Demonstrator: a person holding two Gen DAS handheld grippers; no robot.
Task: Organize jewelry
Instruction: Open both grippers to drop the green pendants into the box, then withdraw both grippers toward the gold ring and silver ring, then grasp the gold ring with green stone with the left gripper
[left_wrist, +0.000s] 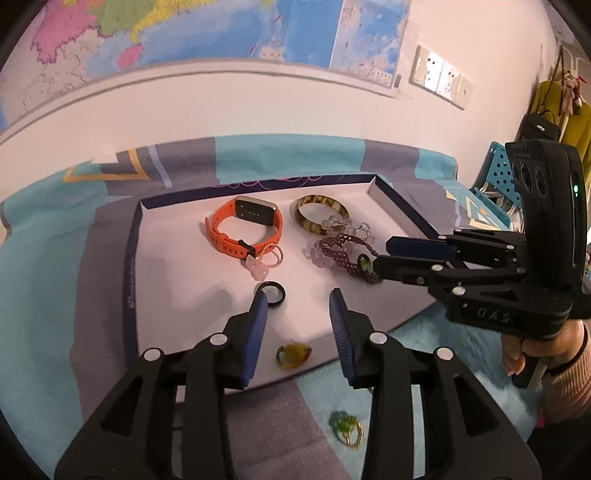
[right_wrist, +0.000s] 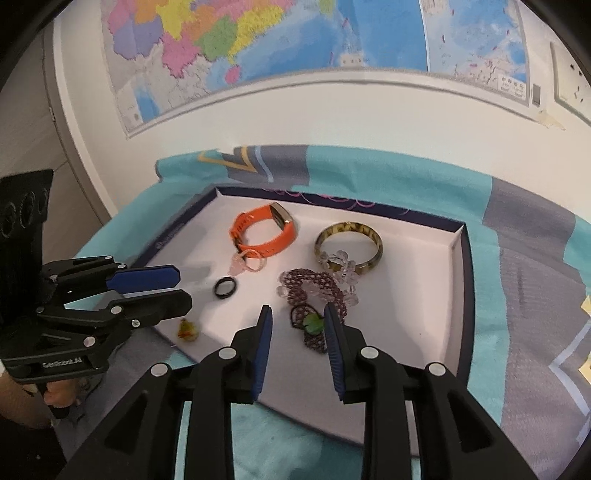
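Note:
A white tray (left_wrist: 133, 258) (right_wrist: 467, 266) holds an orange watch (left_wrist: 243, 229) (right_wrist: 264, 230), a striped bangle (left_wrist: 321, 200) (right_wrist: 347, 227), a purple beaded bracelet (left_wrist: 340, 247) (right_wrist: 314, 282), a black ring (left_wrist: 282, 293) (right_wrist: 216, 288) and a yellow ring (left_wrist: 293, 355) (right_wrist: 187, 329). My left gripper (left_wrist: 298, 295) (right_wrist: 184, 290) is open above the tray's near edge, with the yellow ring lying below its gap. My right gripper (right_wrist: 298, 310) (left_wrist: 382, 256) is open too. A green ring (right_wrist: 314, 323) (left_wrist: 364, 264) lies on the purple bracelet beside its right finger.
Another green and gold ring (left_wrist: 345, 424) lies on the teal and grey bedspread (right_wrist: 517, 295), outside the tray's near edge. A clear crystal bracelet (right_wrist: 341, 258) and a pink charm ring (left_wrist: 258, 267) are in the tray. A blue perforated basket (left_wrist: 495, 173) stands at the right.

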